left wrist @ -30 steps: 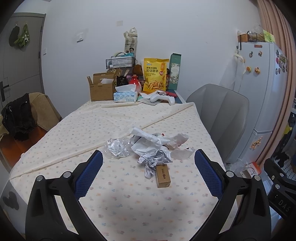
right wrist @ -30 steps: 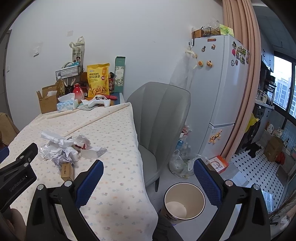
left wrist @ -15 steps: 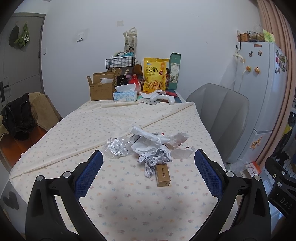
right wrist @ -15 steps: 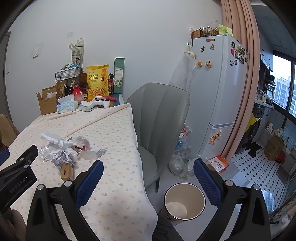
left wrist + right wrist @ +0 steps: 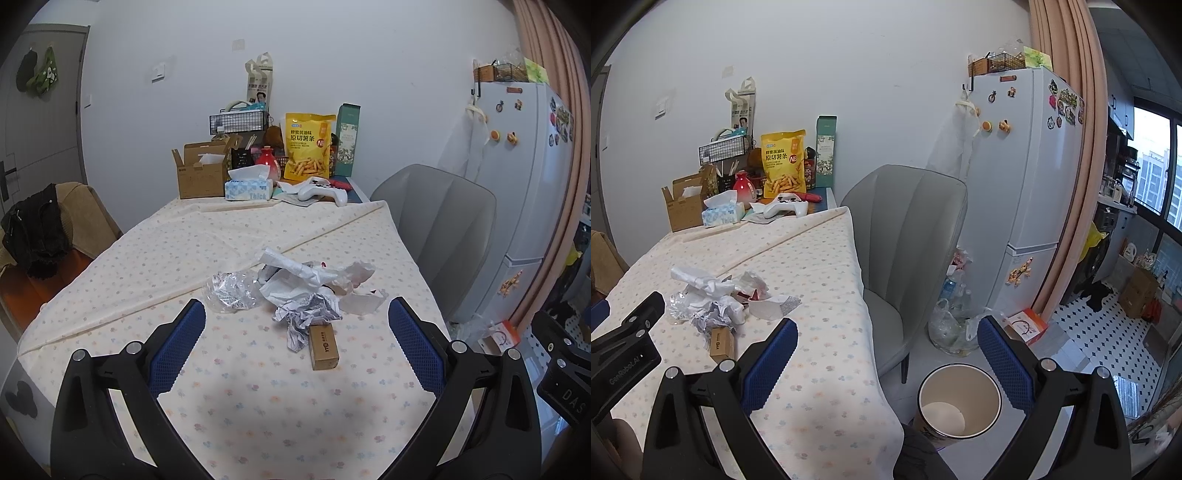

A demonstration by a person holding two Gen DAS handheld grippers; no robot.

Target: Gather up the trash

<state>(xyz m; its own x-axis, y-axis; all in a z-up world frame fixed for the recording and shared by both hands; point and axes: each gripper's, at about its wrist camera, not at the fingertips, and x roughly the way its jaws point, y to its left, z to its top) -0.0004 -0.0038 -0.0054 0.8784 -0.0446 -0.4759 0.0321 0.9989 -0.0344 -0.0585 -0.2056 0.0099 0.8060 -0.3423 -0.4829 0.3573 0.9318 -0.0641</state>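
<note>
A heap of trash lies mid-table: crumpled white paper [image 5: 303, 273], a crumpled printed paper ball [image 5: 306, 314], clear plastic wrap [image 5: 231, 291], a torn white scrap [image 5: 364, 302] and a small brown cardboard box [image 5: 324, 347]. The heap also shows in the right wrist view [image 5: 713, 295]. My left gripper [image 5: 295, 343] is open and empty, hovering just before the heap. My right gripper [image 5: 886, 354] is open and empty past the table's right edge, above a round open trash bin [image 5: 958, 402] on the floor.
A grey chair [image 5: 908, 236] stands at the table's right side, a fridge [image 5: 1019, 184] behind it. Plastic bags [image 5: 953, 328] lie on the floor. A tissue box [image 5: 249, 188], carton [image 5: 199, 173], snack bag [image 5: 308, 147] and game controller [image 5: 321, 188] crowd the far end.
Both grippers have drifted only slightly; the left view has crept a little toward the heap. Nothing was grasped or moved.
</note>
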